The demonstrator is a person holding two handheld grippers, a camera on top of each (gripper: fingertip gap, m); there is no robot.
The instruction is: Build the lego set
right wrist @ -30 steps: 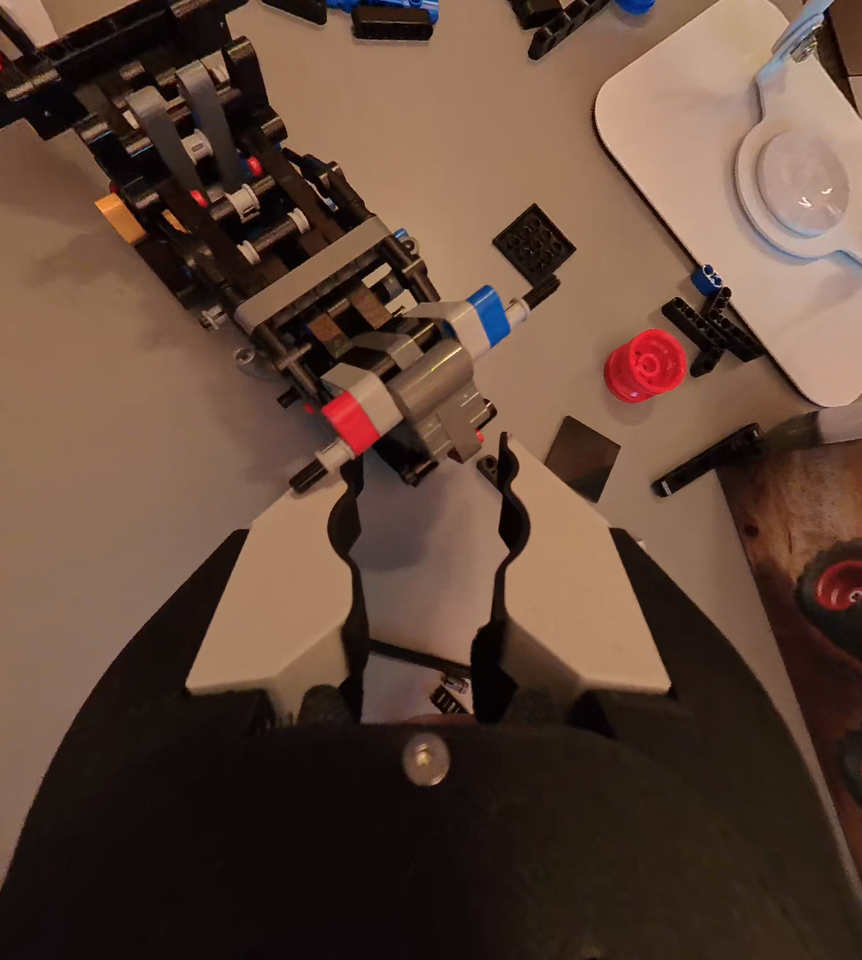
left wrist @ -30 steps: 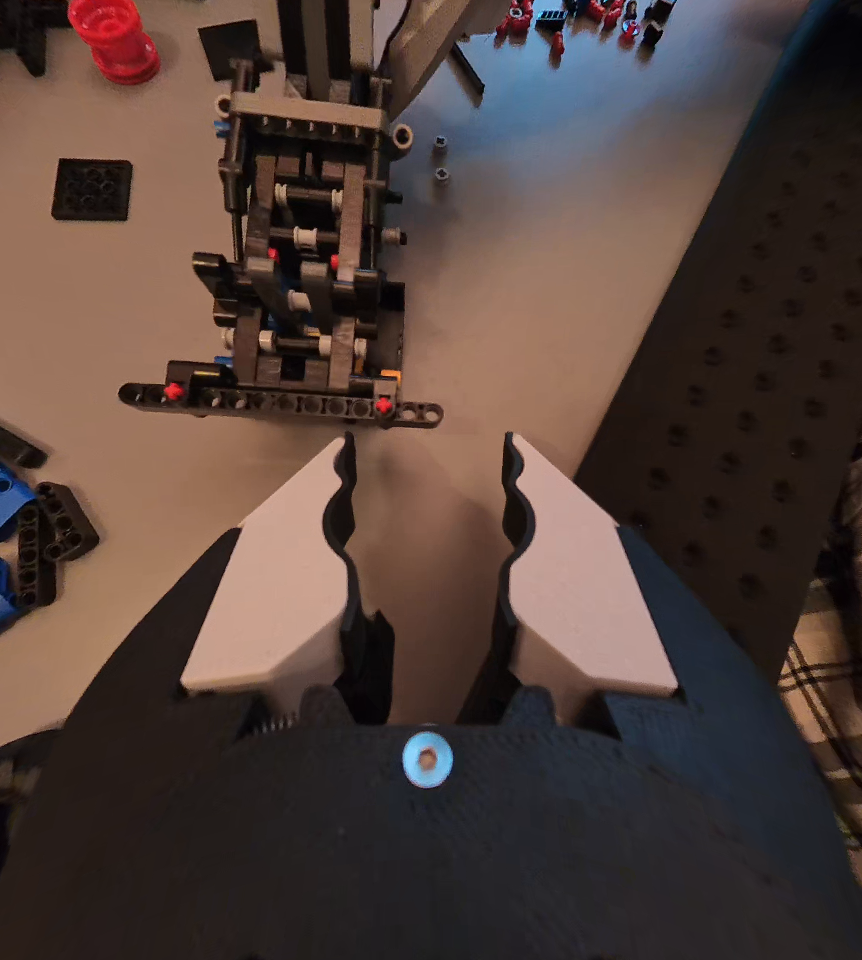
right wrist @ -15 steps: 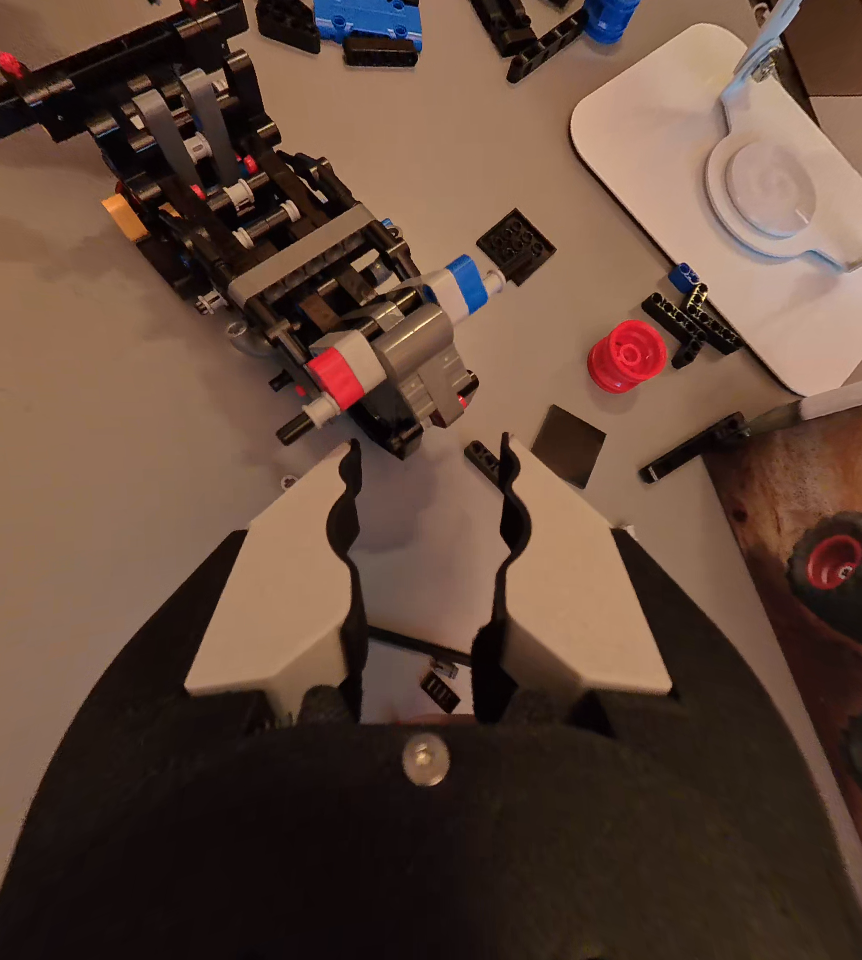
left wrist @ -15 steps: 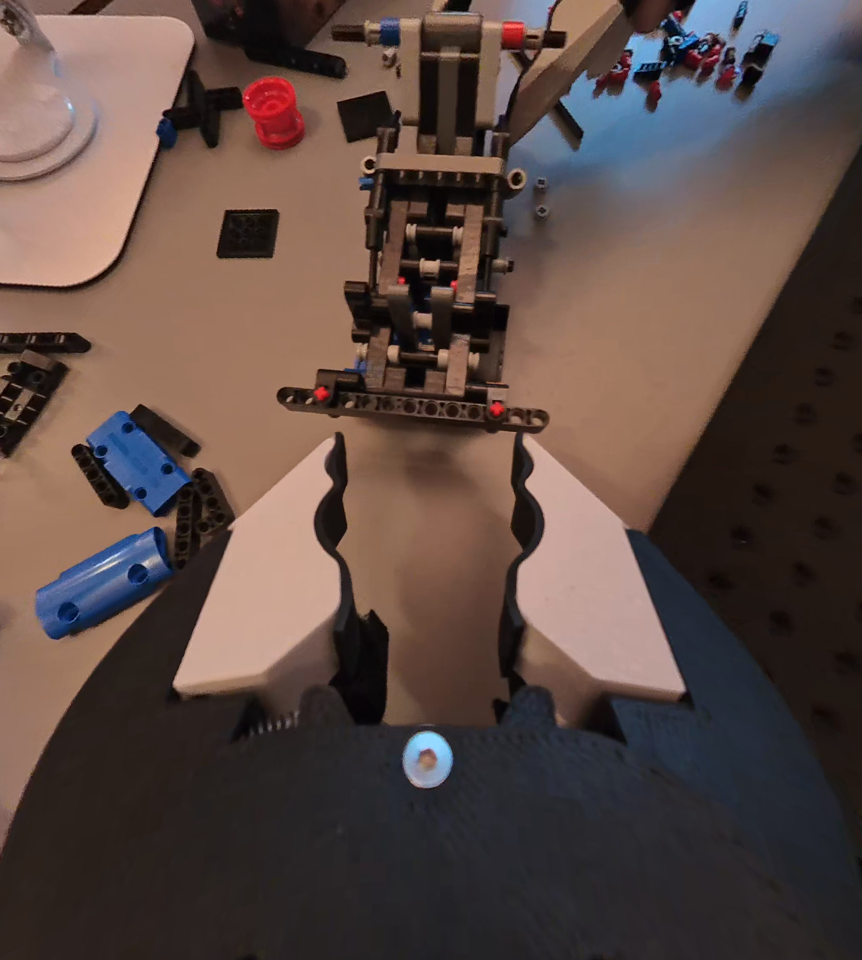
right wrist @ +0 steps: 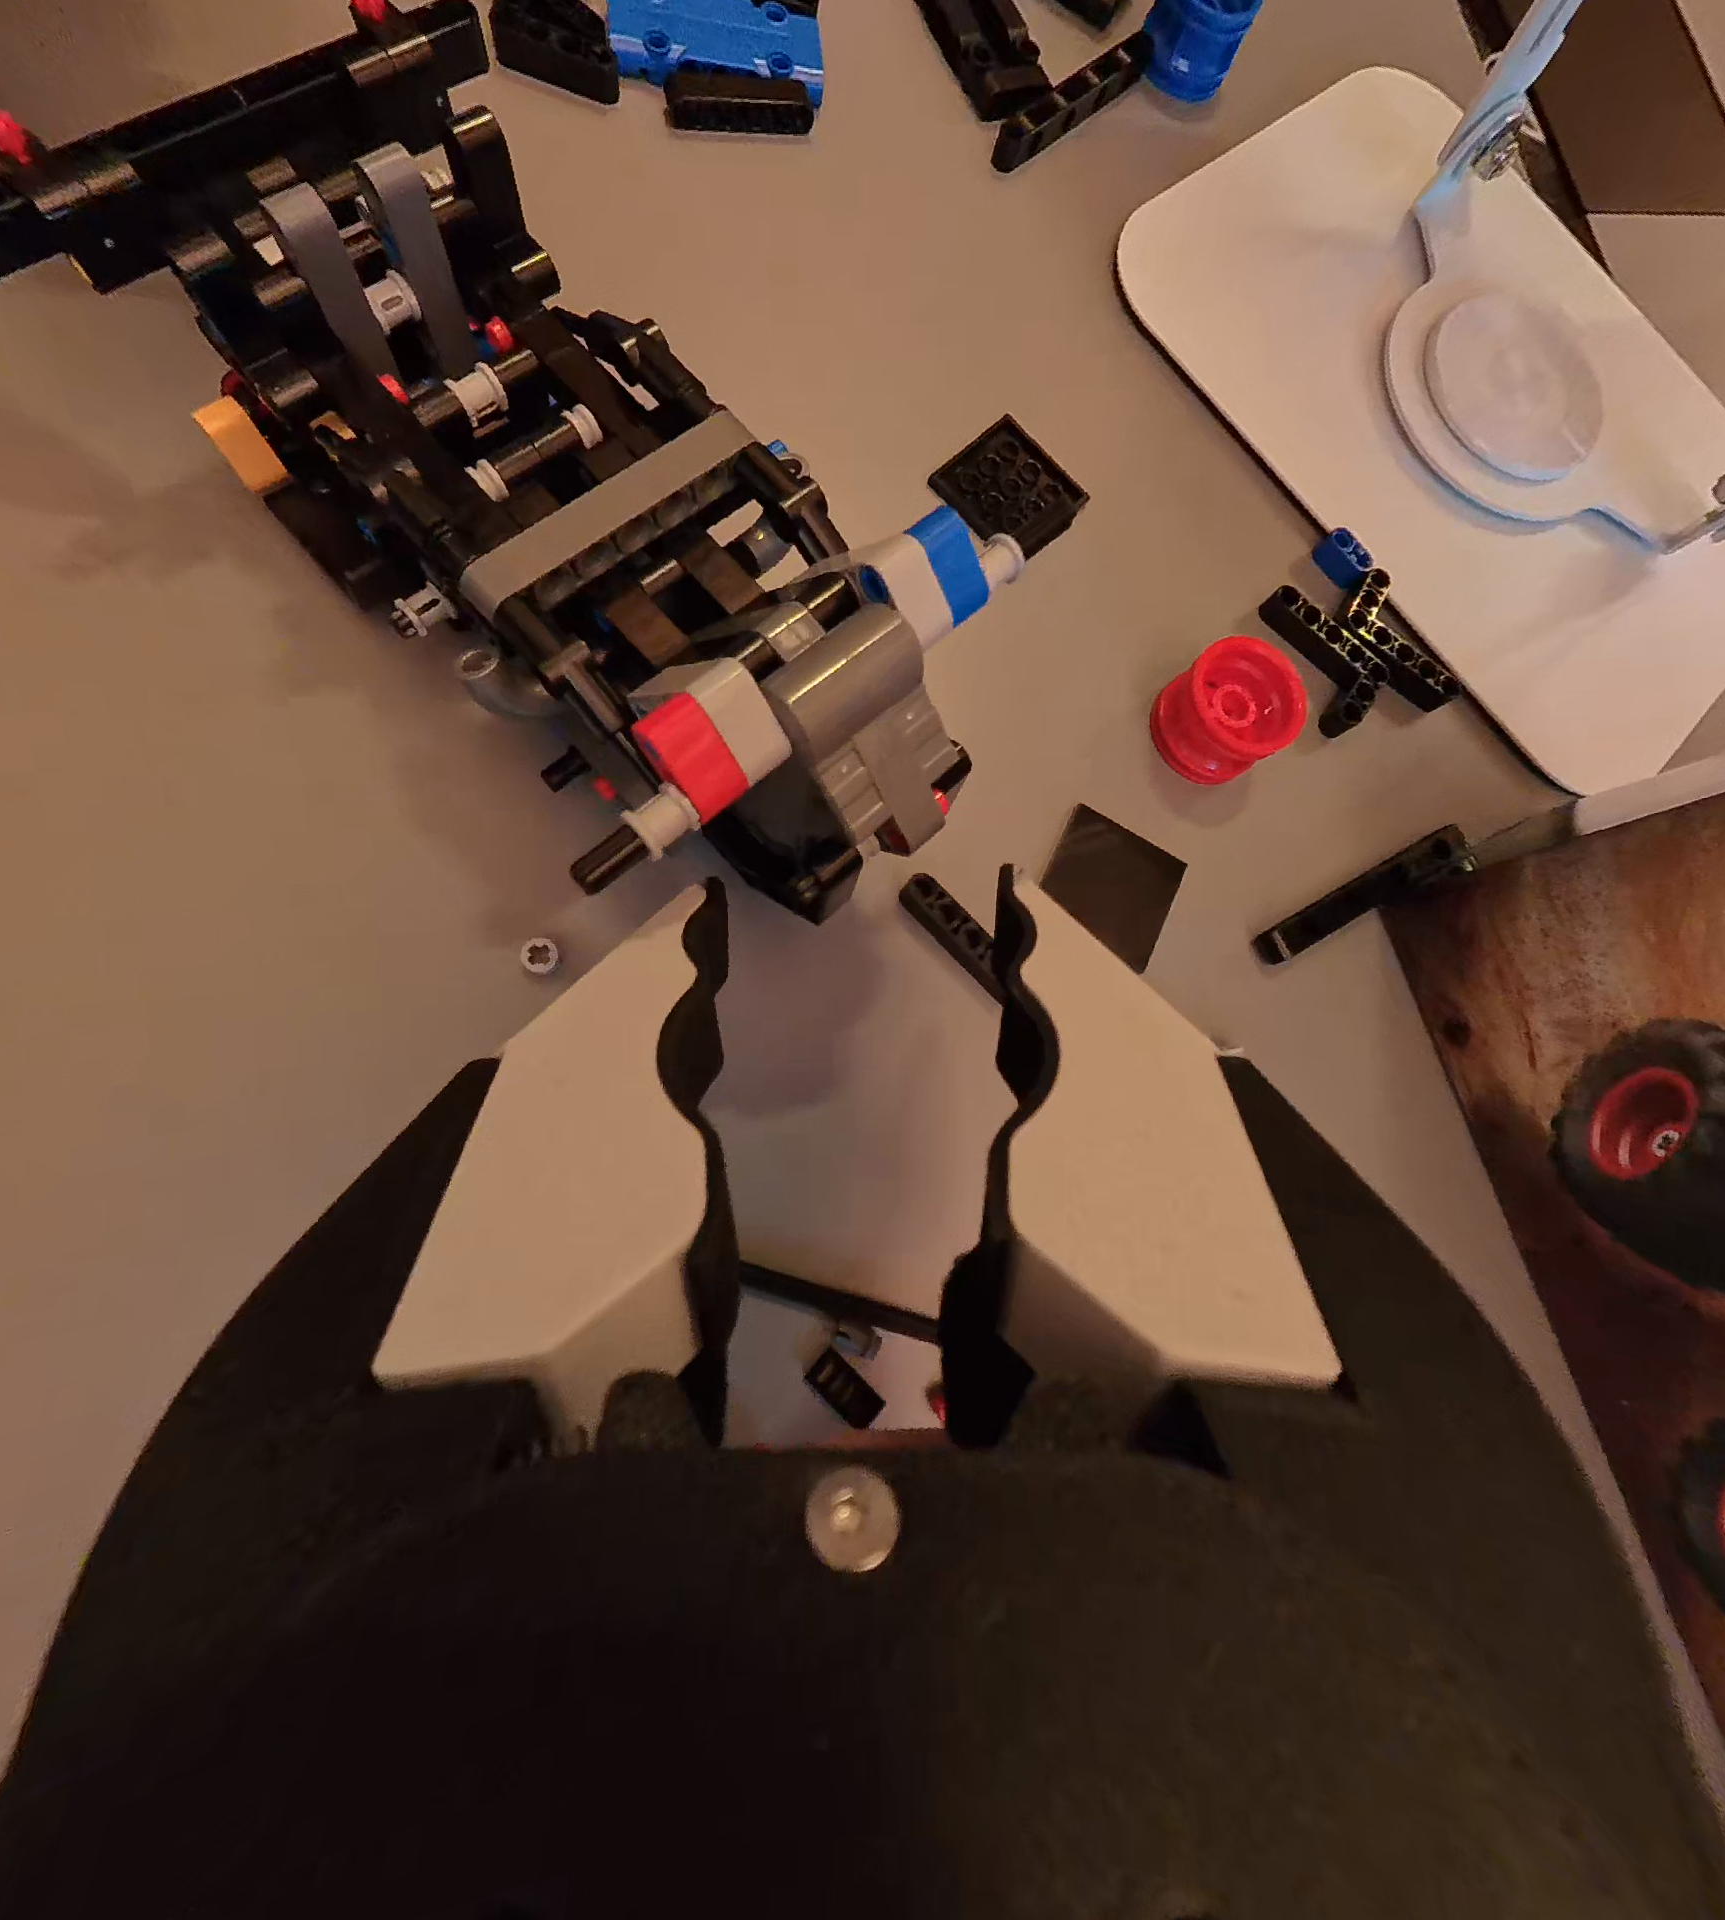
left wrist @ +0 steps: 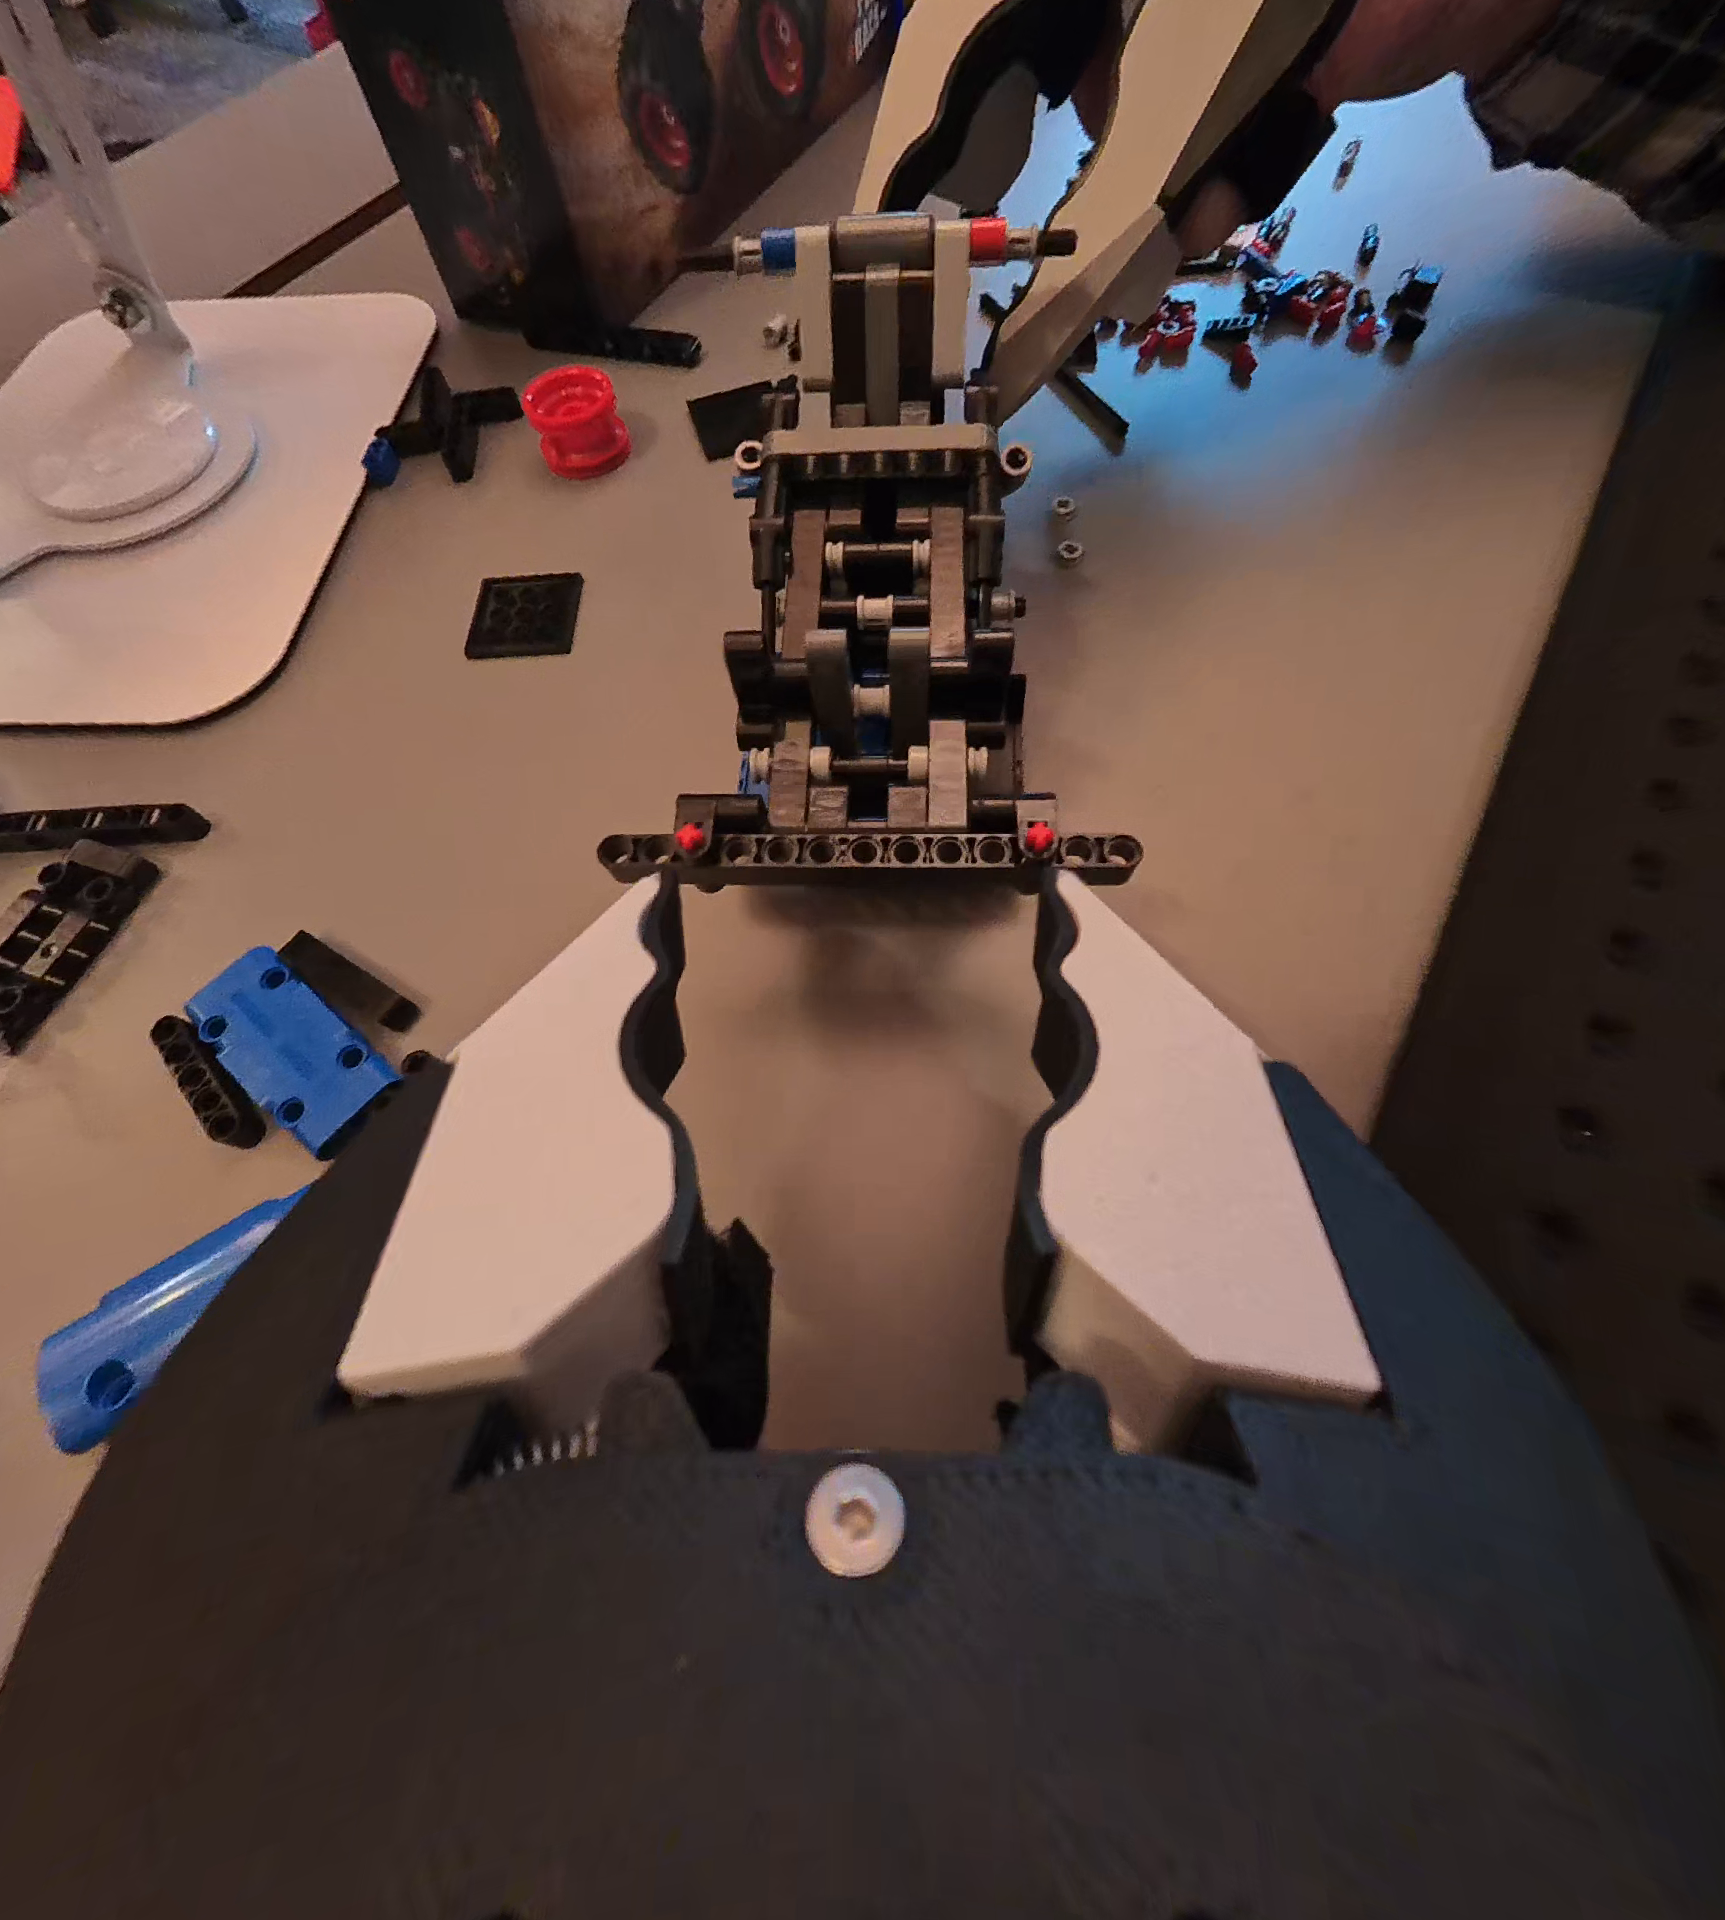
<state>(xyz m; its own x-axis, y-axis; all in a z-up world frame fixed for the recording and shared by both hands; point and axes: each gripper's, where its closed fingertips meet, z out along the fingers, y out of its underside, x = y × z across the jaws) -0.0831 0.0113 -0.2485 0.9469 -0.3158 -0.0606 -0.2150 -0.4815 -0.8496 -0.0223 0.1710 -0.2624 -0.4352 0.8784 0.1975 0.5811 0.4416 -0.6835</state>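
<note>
Both grippers' jaws stand apart, empty, flanking the lego chassis [left wrist: 879, 665] on the table [left wrist: 1253, 727].

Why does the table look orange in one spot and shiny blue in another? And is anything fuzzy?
Left wrist view: warm light tints the table orange, with bluish glare at its far end near the small red pieces; the blue tube at the edge looks fuzzy. Right wrist view: the left claw casts a soft shadow, and the edges bend.

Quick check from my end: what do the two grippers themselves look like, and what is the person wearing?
Both grippers, left gripper and right gripper, share one build: black textured body, silver screw, pale grey wedge fingers lined with wavy black pads. The person wears a plaid sleeve.
</note>
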